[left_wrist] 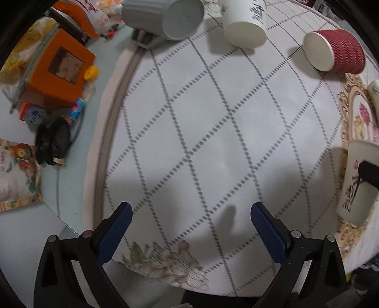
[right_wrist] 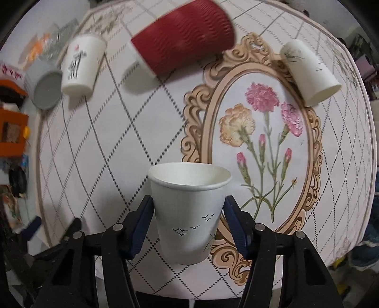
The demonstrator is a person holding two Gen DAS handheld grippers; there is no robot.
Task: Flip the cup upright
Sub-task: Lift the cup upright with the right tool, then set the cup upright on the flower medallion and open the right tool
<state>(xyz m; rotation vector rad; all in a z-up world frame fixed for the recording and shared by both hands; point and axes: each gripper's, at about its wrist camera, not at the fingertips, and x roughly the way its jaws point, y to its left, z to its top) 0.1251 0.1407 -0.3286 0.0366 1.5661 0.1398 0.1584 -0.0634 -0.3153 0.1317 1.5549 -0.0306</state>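
My right gripper [right_wrist: 188, 203] is shut on a white paper cup with small black birds [right_wrist: 189, 213], held upright with its mouth up, above the near edge of the tablecloth [right_wrist: 118, 147]. The same cup shows at the right edge of the left wrist view [left_wrist: 357, 184], with a dark finger across it. My left gripper [left_wrist: 190, 210] is open and empty over the diamond-patterned cloth [left_wrist: 213, 130]. A red ribbed cup [left_wrist: 336, 51] [right_wrist: 184, 38], a white printed cup [left_wrist: 246, 21] [right_wrist: 80, 64] and a grey cup [left_wrist: 170, 16] [right_wrist: 43, 87] lie on their sides.
Another white cup [right_wrist: 310, 73] lies on its side at the far right, by the flower print [right_wrist: 263, 132]. An orange box [left_wrist: 56, 68], a black bundle [left_wrist: 53, 142] and small packets sit left of the cloth.
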